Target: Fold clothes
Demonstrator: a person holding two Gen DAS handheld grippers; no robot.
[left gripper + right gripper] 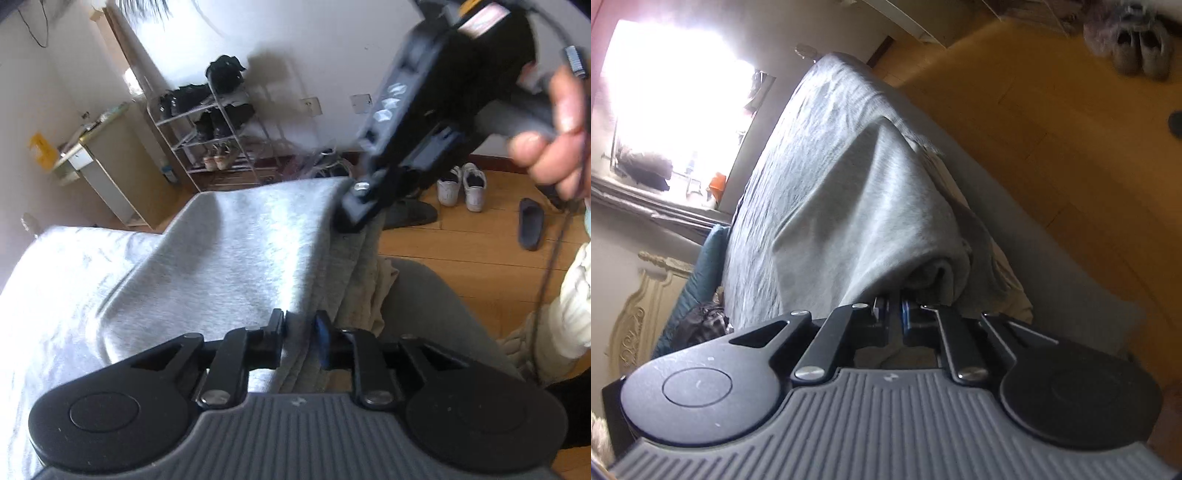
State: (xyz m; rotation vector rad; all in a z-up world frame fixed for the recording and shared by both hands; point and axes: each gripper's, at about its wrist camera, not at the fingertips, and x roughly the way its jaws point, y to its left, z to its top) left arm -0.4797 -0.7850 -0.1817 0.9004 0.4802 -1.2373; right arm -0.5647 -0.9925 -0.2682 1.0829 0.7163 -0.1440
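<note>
- Grey garment (236, 258): a soft grey knit piece, lifted off the bed (48, 295) along one edge and stretched between the two grippers; the rest drapes down onto the pale grey sheet.
- Left gripper (300, 326): jaws pinching a bunched fold of the garment's edge, with cloth filling the narrow gap between the black finger and the blue-padded finger (322, 336).
- Right gripper (894, 308): jaws drawn close together on a thin layer of the garment; from the right wrist view the cloth rises from them in a tent-like ridge and falls away toward the far end of the bed.
- In the left wrist view, the right gripper reaches the same edge farther along, tilted downward, held by a hand (554, 140) with a cable running past it.
- Background: wooden floor (461, 251), white shoes (461, 186), a dark slipper (531, 223), a shoe rack (218, 140) against the wall.
</note>
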